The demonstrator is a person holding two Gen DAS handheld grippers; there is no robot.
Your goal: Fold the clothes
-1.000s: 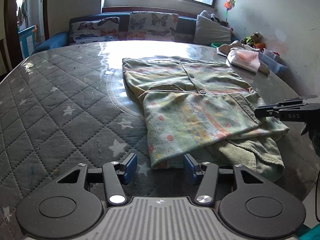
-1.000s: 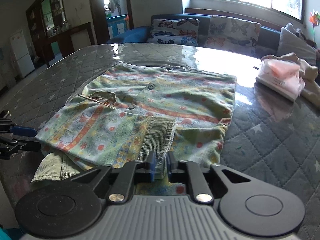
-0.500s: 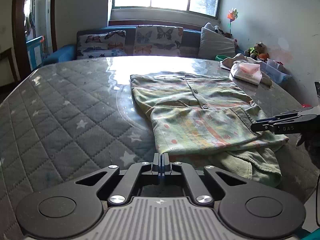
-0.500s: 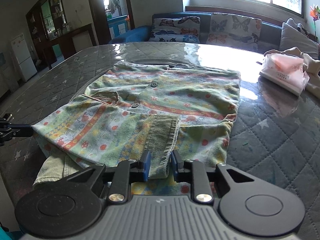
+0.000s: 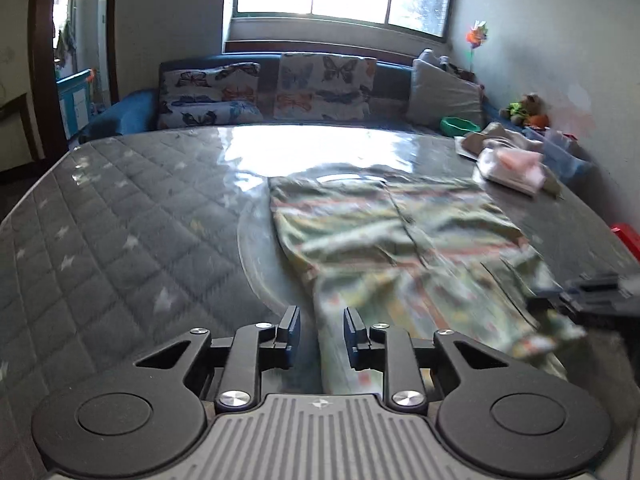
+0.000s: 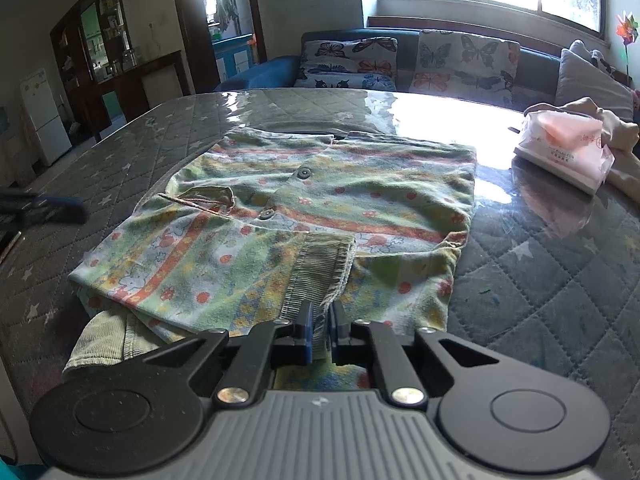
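Note:
A green patterned child's shirt (image 6: 320, 200) lies folded on the quilted table (image 6: 560, 300), with a corduroy garment under its near edge. My right gripper (image 6: 321, 326) is shut on the shirt's ribbed sleeve cuff (image 6: 320, 268) at the near edge. In the blurred left wrist view, the shirt (image 5: 400, 240) stretches away to the right. My left gripper (image 5: 320, 326) stands open at its near left corner, and the cloth's edge runs in beside the right finger. The right gripper (image 5: 592, 296) shows at the shirt's right side, and the left gripper (image 6: 40, 208) at the far left.
A pink tissue pack (image 6: 564, 152) and a beige cloth pile (image 6: 612, 128) sit at the table's far right. A sofa with butterfly cushions (image 5: 320, 88) stands behind the table. Bare quilted table (image 5: 140, 220) spreads to the left of the shirt.
The left gripper was open, shut half a second ago, and is open again while moving. The right gripper loosened slightly on the cuff, then closed on it again.

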